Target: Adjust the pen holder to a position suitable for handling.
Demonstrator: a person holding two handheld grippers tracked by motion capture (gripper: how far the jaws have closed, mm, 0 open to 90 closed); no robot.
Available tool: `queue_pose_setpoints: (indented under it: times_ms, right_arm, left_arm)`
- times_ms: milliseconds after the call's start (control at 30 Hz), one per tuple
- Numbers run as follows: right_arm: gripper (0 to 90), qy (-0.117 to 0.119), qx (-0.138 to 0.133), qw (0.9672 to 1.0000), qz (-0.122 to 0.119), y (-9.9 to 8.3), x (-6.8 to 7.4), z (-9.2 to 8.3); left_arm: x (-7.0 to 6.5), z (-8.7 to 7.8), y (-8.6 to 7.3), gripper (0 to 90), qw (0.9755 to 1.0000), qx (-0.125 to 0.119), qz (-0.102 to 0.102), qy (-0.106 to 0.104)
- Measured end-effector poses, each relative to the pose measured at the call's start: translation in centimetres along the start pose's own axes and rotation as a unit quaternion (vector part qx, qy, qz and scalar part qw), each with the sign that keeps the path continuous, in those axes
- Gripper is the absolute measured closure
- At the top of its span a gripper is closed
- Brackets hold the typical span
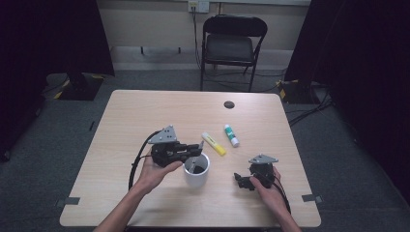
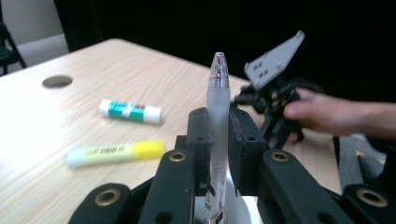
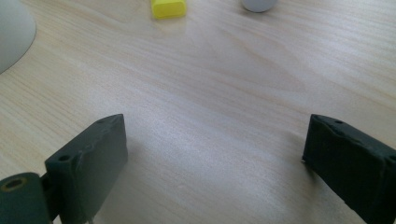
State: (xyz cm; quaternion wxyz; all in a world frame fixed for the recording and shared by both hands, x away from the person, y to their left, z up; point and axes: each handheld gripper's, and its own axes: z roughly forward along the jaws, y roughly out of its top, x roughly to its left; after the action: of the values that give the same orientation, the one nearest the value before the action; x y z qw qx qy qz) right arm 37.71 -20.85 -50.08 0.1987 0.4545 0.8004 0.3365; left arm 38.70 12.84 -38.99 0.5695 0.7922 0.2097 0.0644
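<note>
My left gripper (image 2: 218, 133) is shut on a frosted clear pen (image 2: 218, 88), which stands upright between the pads. In the high view the left gripper (image 1: 198, 148) hangs over the rim of a white cup (image 1: 196, 176) near the table's middle front. The cup's rim (image 2: 243, 210) shows just below the pen's lower end. My right gripper (image 1: 241, 180) rests low at the front right of the table, to the right of the cup. Its jaws stand wide open (image 3: 215, 154) over bare wood with nothing between them.
A yellow highlighter (image 1: 213, 143) and a green-and-white glue stick (image 1: 231, 135) lie beyond the cup. A round cable hole (image 1: 229, 104) sits near the table's (image 1: 145, 111) far edge. A black folding chair (image 1: 232, 43) stands behind the table.
</note>
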Motion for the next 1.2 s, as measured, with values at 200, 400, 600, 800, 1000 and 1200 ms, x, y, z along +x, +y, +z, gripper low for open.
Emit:
queue_pose_setpoints:
  times_ms: [200,400,600,800,1000,1200]
  right_arm:
    - [3.8,0.001,0.001,1.0,0.0,0.1,-0.1,0.2]
    - [3.8,0.001,0.001,1.0,0.0,0.1,-0.1,0.2]
    - [3.8,0.001,0.002,1.0,-0.001,0.1,-0.1,0.2]
    - [3.8,0.0,0.001,1.0,-0.001,0.1,-0.1,0.1]
    - [3.8,0.0,0.001,1.0,-0.002,0.1,-0.1,0.1]
    - [3.8,0.0,0.001,1.0,-0.002,0.1,-0.1,0.1]
  left_arm:
    - [-0.1,-1.0,-0.7,80.0,0.9996,0.021,0.01,0.013]
    - [0.1,-1.4,-1.7,80.0,0.9995,0.029,0.004,0.014]
    - [0.6,-1.7,-2.9,79.9,0.999,0.03,-0.011,0.033]
    - [1.2,-1.5,-3.3,79.6,0.9989,0.023,-0.025,0.032]
    - [1.3,-1.6,-3.4,71.5,0.9982,0.023,-0.028,0.047]
    - [1.4,-1.6,-3.3,58.8,0.9978,0.021,-0.034,0.052]
